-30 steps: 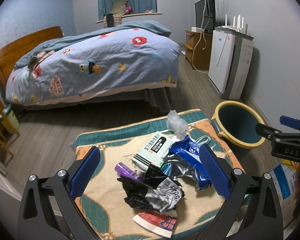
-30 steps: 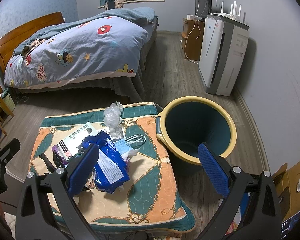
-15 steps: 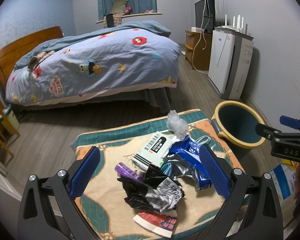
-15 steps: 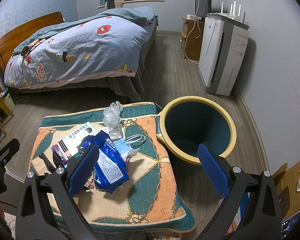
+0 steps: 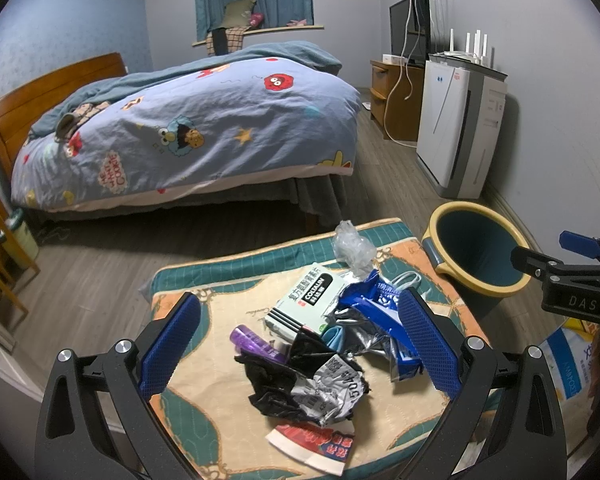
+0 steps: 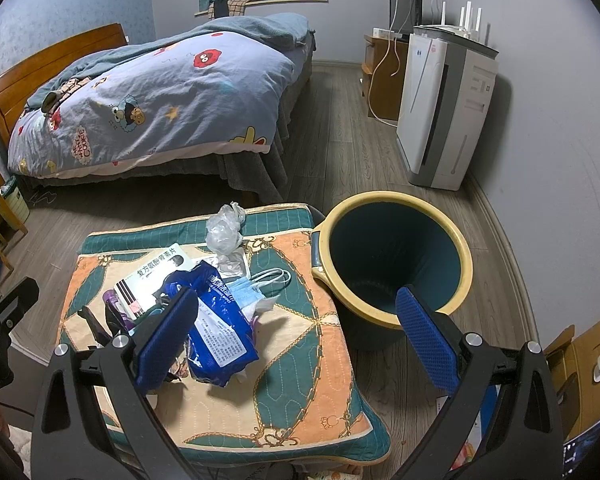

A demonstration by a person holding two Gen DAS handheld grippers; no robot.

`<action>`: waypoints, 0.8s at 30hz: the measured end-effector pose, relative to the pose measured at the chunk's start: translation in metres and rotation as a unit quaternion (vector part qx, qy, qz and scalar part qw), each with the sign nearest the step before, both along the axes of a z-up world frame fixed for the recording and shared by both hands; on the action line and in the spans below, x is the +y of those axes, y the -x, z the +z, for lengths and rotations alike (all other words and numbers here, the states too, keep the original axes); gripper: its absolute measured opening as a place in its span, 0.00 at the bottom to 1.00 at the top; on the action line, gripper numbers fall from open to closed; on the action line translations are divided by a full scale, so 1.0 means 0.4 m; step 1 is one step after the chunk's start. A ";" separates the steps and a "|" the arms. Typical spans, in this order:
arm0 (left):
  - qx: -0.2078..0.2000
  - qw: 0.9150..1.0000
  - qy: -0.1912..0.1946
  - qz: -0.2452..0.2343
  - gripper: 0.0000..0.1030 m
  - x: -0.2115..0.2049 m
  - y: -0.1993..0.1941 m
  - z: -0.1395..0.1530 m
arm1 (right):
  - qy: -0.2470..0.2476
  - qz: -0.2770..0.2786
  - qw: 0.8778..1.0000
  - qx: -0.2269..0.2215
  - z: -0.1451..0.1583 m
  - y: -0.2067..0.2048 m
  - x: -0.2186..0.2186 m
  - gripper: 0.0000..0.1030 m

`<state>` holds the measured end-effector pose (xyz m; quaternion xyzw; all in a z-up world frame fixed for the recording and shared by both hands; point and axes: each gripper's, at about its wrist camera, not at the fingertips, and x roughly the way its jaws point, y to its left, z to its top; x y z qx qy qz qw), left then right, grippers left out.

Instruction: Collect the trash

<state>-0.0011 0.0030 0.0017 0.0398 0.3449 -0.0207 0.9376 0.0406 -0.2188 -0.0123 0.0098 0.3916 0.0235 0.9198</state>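
Bedroom, wood floor, bed (image 5: 188, 136) with cartoon duvet at the back, white air purifier (image 6: 444, 108) along the right wall. Patterned cushion (image 6: 300, 380) in the foreground carries the trash pile; bin (image 6: 396, 264) with yellow rim stands on the floor touching the cushion's right edge. Pile: blue wipes pack (image 6: 220, 332), white medicine box (image 5: 304, 304), crumpled black-silver wrapper (image 5: 308, 388), clear plastic wad (image 5: 352, 248), blue face mask (image 6: 256, 288), red-white packet (image 5: 316, 444) at the near edge, purple tube (image 5: 256, 344). Left gripper (image 5: 296, 344) hovers over the pile, jaws wide apart, holding nothing. Right gripper (image 6: 296, 340) also spread wide, empty, spanning cushion edge and bin.
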 end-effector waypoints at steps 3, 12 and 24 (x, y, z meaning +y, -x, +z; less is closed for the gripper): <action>0.001 1.000 0.000 0.001 0.95 0.001 0.000 0.000 | 0.000 0.000 1.000 0.000 0.000 0.000 0.000 0.95; -0.004 1.000 0.002 -0.002 0.95 0.003 0.003 -0.002 | 0.001 0.000 1.000 0.000 -0.001 0.000 0.000 0.95; 0.043 0.998 -0.003 0.034 0.95 0.102 -0.067 -0.060 | 0.015 0.034 0.999 0.006 -0.053 -0.100 0.030 0.95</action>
